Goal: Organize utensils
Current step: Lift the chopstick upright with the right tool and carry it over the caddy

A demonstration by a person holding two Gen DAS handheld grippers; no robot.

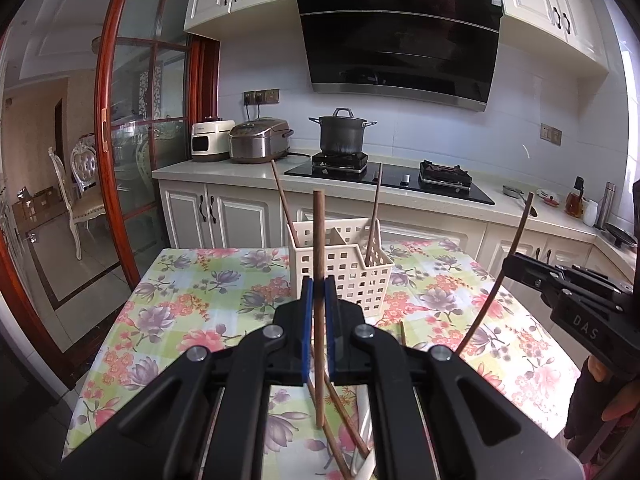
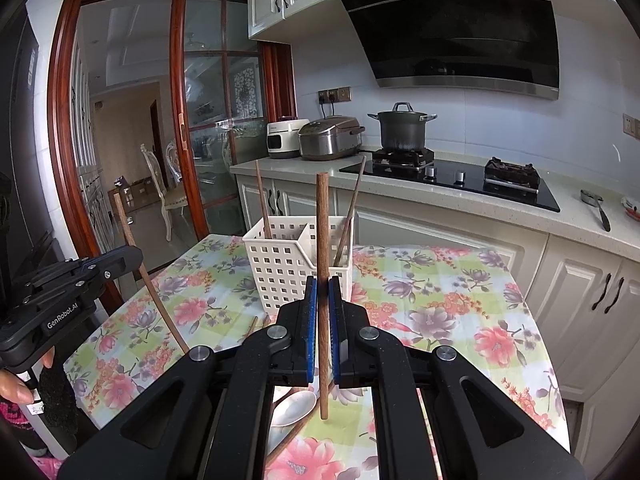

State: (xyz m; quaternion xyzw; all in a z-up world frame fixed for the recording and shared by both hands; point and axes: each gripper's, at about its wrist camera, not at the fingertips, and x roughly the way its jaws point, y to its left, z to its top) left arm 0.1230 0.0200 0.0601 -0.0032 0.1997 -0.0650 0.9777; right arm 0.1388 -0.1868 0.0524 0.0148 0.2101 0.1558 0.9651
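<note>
The left gripper (image 1: 319,286) squeezes 1 brown chopstick (image 1: 319,308) and holds it straight up. The right gripper (image 2: 322,288) squeezes another chopstick (image 2: 322,280) the same way. The white basket (image 2: 298,268) stands on the flowery table (image 2: 440,308) just ahead, with 2 sticks inside.

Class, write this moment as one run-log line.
left tongs: shut on chopstick | right tongs: shut on chopstick | basket: two chopsticks inside | table: spoon, loose chopsticks
</note>
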